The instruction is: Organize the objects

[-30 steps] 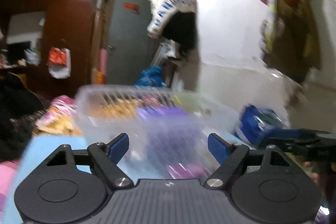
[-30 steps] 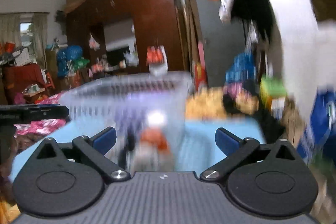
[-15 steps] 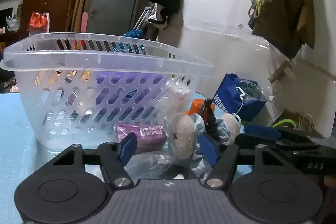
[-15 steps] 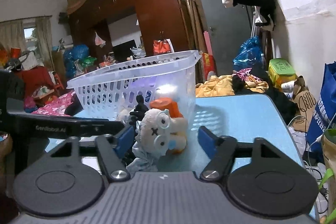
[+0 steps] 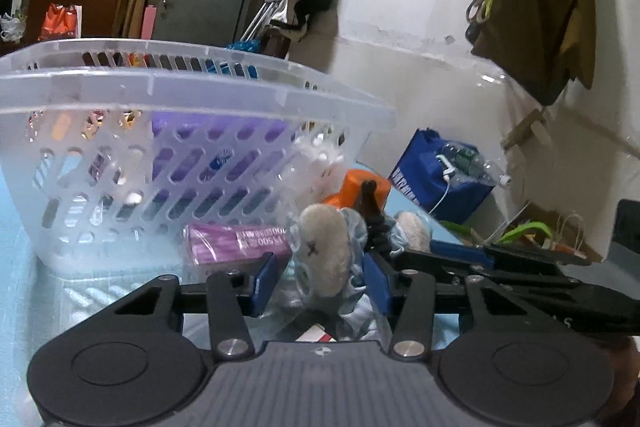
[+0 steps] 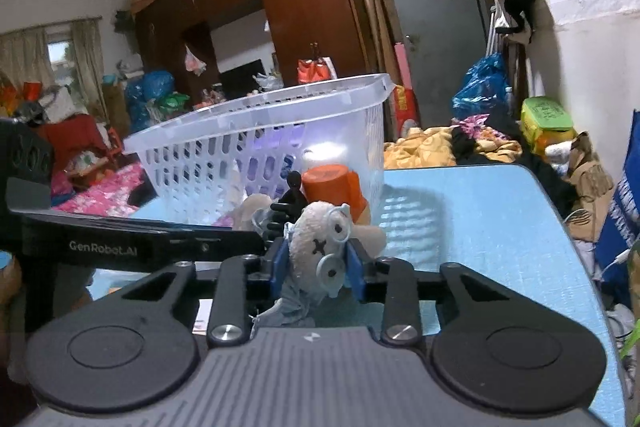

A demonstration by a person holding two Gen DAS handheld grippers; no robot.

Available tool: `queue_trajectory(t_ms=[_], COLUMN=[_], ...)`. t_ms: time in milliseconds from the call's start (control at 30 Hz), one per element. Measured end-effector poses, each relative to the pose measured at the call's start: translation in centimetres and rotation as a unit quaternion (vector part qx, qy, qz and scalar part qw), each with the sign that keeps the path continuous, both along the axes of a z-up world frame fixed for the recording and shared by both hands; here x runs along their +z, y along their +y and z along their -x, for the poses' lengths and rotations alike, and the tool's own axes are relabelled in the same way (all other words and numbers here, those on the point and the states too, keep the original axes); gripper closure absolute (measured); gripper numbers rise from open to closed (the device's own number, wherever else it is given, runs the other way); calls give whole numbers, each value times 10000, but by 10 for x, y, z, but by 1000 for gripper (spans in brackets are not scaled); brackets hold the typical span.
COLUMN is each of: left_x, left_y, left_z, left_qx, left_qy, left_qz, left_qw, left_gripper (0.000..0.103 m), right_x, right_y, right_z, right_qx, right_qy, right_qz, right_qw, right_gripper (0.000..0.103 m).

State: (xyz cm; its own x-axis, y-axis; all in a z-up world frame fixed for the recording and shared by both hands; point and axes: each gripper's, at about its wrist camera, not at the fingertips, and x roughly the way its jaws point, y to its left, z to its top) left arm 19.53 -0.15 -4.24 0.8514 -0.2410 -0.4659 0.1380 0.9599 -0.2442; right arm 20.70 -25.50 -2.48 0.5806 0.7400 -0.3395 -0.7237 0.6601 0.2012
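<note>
In the left wrist view, our left claw (image 5: 320, 281) stands partly open around a plush toy (image 5: 324, 255) in pale blue cloth, its blue fingers (image 5: 264, 277) on either side of the toy with a gap showing on the left side; we cannot tell whether the right finger touches. The toy lies on the blue table (image 5: 20, 267) just in front of a clear plastic basket (image 5: 160, 107). A purple box (image 5: 236, 243) lies between toy and basket, and an orange cap (image 5: 356, 189) shows behind the toy. The right claw's black arm reaches in from the right.

In the right wrist view, our right claw (image 6: 316, 263) is closed on the plush toy (image 6: 320, 243), both blue fingers (image 6: 354, 263) pressing its round head. The orange cap (image 6: 328, 181) stands just behind it, against the basket (image 6: 260, 131). The table (image 6: 480, 227) stretches away to the right, and the left claw's arm crosses in from the left.
</note>
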Motion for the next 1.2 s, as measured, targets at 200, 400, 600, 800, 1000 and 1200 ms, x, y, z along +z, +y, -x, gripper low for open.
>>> queue_trajectory(t_ms=[200, 400, 600, 800, 1000, 1200], left_x=[-3, 0, 12, 40, 87, 145], left_y=[-16, -22, -20, -18, -6, 18], left_z=[2, 18, 45, 67, 77, 58], left_qx=[-35, -61, -52, 23, 206, 675], left_qy=[-146, -474, -935, -1406, -1760, -1863], left_qz=[-202, -243, -175, -224, -365, -702], left_qw=[9997, 9986, 9955, 9898, 9835, 9777], left_gripper=[73, 75, 76, 76, 75, 75], right_x=[2, 13, 29, 59, 108, 139], right_y=[0, 1, 2, 6, 26, 65], right_z=[10, 30, 51, 58, 46, 3], right_qx=[-36, -80, -78, 53, 367, 673], right_qy=[-231, -597, -1024, -1302, -1522, -1474], right_qz=[88, 89, 65, -63, -225, -363], right_qw=[9997, 9981, 9947, 9914, 9874, 9861], right_gripper=[73, 75, 75, 75, 75, 75])
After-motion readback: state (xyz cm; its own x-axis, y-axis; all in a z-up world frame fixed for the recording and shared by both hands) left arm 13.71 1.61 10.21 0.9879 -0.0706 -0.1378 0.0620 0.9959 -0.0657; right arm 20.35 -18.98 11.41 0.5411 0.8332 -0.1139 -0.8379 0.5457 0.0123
